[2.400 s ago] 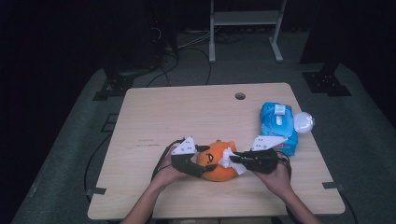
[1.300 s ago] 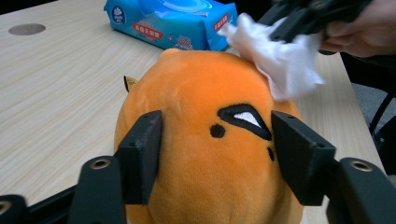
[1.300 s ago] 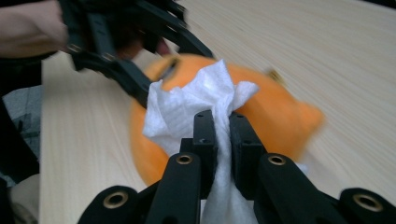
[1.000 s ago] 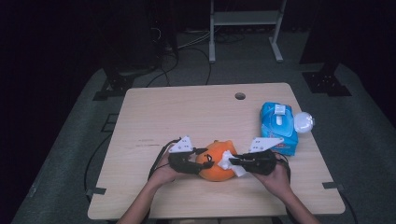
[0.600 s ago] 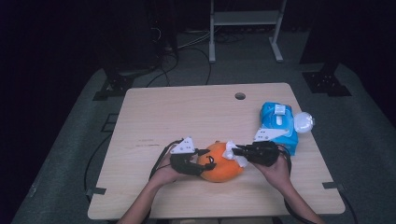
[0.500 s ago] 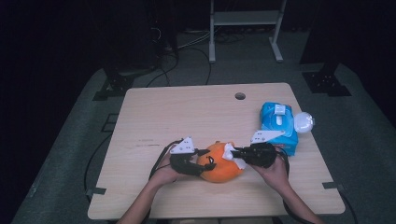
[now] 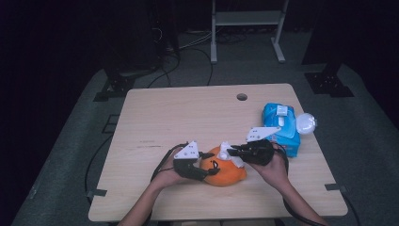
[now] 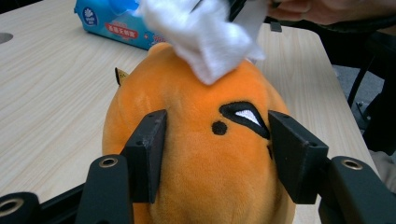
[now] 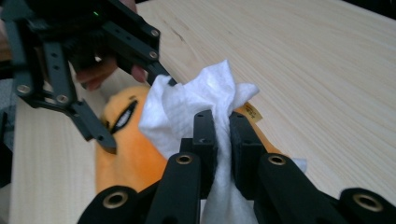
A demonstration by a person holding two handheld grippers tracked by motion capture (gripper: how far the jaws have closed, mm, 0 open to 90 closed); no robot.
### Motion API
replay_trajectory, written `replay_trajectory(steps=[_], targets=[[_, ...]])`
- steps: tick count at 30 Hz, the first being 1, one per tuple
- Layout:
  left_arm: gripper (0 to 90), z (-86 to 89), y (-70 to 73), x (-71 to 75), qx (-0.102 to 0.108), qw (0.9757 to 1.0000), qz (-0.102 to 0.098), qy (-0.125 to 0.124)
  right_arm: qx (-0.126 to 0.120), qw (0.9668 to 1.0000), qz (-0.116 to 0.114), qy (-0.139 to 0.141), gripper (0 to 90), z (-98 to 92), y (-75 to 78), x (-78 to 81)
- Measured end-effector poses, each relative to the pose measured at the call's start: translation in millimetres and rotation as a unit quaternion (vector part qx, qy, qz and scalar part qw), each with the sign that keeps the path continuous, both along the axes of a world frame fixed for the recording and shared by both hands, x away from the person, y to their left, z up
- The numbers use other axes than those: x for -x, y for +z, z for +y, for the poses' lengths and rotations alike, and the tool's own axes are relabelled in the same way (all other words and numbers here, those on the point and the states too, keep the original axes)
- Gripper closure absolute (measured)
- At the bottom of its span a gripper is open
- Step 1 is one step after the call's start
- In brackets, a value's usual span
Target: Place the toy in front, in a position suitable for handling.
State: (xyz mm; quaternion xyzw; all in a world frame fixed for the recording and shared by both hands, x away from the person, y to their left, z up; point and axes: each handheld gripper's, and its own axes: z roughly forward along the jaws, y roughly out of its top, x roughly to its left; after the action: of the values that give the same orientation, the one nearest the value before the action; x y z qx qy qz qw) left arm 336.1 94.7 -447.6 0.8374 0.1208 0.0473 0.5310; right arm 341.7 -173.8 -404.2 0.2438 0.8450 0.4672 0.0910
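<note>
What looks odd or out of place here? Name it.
Nothing is spilled or damaged. The wipes pack lies with its lid flipped open, near the table edge. The right gripper pinches a crumpled wipe against the plush, which the left gripper clamps.

fuzzy orange plush toy (image 8: 205, 158), crinkled white paper wipe (image 9: 196, 107), matt pale wood table (image 7: 188, 113).

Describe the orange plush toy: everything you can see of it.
The orange plush toy is a rounded, soft, short-pile figure with a black-and-white embroidered eye, a black dot and a small yellow tag. It lies on the wooden table near the front edge. The left gripper clamps its sides, denting the fabric. The white wipe, pinched in the right gripper, rests on its top.
</note>
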Motion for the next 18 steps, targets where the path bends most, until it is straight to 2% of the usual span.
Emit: replay_trajectory(steps=[1, 3, 4, 5, 7, 9, 11, 12, 16, 18], targets=[[41.0, 0.7, -0.9, -1.0, 0.005, 1.0, 0.003, 0.001, -0.005, 0.9999, 0.009, -0.005, 82.1, -4.4, -4.6, -3.6], [41.0, 0.7, -0.9, -1.1, 0.005, 1.0, 0.004, 0.001, -0.005, 0.9999, 0.012, -0.01, 82.1, -9.1, -6.8, -4.3], [40.9, 0.5, -0.9, -1.1, 0.005, 1.0, 0.003, 0.001, -0.005, 0.9997, 0.014, -0.018, 82.1, -15.0, -9.3, -4.4], [40.9, -0.1, -0.8, -1.0, 0.006, 1.0, 0.003, 0.001, -0.005, 0.999, 0.024, -0.037, 82.1, -28.3, -14.7, -4.6], [40.8, -0.7, -0.5, -1.0, 0.004, 1.0, 0.001, 0.0, -0.004, 0.9985, 0.031, -0.045, 82.1, -34.0, -17.0, -4.6], [40.7, -1.5, 0.2, -0.6, -0.001, 1.0, -0.004, -0.002, -0.015, 0.9981, 0.037, -0.048, 82.1, -40.5, -18.3, -5.2], [40.3, -3.6, 1.0, 1.5, -0.005, 0.9999, -0.014, -0.007, -0.021, 0.9988, 0.031, -0.031, 82.1, -32.7, -9.6, -6.2], [40.2, -6.6, 1.9, 4.6, -0.01, 0.9994, -0.028, -0.016, -0.023, 0.9991, 0.027, -0.025, 82.1, -27.0, -6.0, -7.3], [40.0, -9.1, 2.8, 8.3, -0.02, 0.9986, -0.043, -0.025, -0.014, 0.9997, 0.02, -0.004, 82.1, -7.8, 1.3, -12.7], [40.0, -7.9, 2.4, 8.3, -0.019, 0.9987, -0.041, -0.022, -0.004, 0.9998, 0.021, 0.002, 82.1, 0.4, 0.4, -18.1]])
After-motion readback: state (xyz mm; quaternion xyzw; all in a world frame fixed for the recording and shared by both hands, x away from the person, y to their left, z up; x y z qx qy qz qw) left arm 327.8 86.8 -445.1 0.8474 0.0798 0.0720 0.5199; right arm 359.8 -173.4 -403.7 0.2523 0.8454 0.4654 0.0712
